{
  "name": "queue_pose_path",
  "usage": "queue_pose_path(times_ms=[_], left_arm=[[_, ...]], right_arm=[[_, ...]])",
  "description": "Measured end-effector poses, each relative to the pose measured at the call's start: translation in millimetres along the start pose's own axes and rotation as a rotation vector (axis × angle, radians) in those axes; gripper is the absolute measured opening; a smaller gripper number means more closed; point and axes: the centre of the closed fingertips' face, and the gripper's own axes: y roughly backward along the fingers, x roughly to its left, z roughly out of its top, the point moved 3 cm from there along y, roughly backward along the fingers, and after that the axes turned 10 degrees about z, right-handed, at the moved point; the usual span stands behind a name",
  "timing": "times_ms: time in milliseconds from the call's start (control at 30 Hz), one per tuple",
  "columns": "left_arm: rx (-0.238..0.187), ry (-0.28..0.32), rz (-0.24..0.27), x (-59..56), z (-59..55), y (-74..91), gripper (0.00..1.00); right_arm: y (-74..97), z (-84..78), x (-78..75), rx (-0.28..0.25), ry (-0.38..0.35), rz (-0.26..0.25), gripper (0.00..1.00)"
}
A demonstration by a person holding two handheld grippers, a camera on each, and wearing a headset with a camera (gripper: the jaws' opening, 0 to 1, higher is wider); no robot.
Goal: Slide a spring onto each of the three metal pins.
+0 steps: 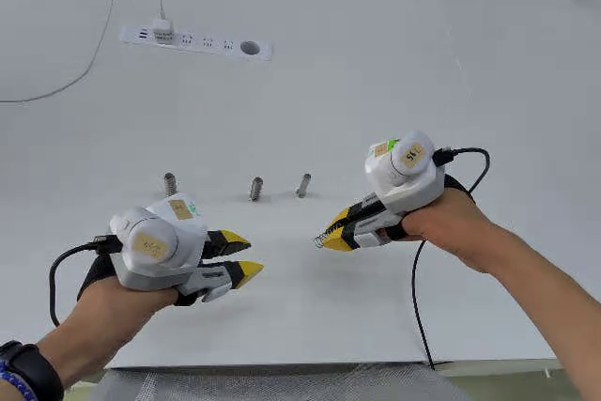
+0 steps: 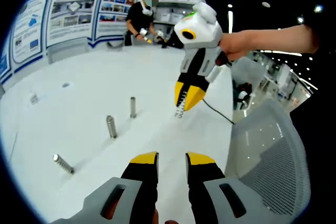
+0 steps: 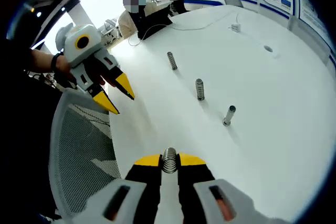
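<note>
1. Right gripper view puts the bare pin ahead of my right tongs and off to the right, apart from the tips. It is the nearest of the three pins to them.
2. My right tongs are clenched on a spring, which pokes out past the yellow tips along the line of the jaws.
3. In the head view the spring lies nearly flat, pointing left, while the bare pin stands up from the tabletop. I judge the move turns on tipping the spring's axis into line with the pin's and bringing its free end over the pin's top.
4. The middle pin and the left pin each carry a spring, so by my reckoning this is the last one.
5. My left tongs are released and hold nothing. They sit low on the left, farther from the bare pin than the right tongs.
6. The tabletop is plain white. A power strip with one plug lies at its far side, and a mesh chair sits at the near edge. Other people work at the far end of the room.
</note>
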Motion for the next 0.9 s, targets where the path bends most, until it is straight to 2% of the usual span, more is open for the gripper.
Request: queue_pose_path(times_ms=[233, 500, 900], left_arm=[[0.007, 0.020, 0.037, 10.7, -4.2, 1.8, 0.25], [-0.004, 0.045, 0.076, 23.9, -1.2, 2.4, 0.29], [0.000, 0.065, 0.120, 34.3, -2.7, 3.6, 0.42]], right_arm=[[4.0, 5.8, -14.9, -0.002, 0.010, -0.037, 0.12], [11.3, 12.1, -34.2, 0.015, 0.017, -0.071, 0.12], [16.7, 25.8, -46.3, 0.018, 0.003, -0.111, 0.12]])
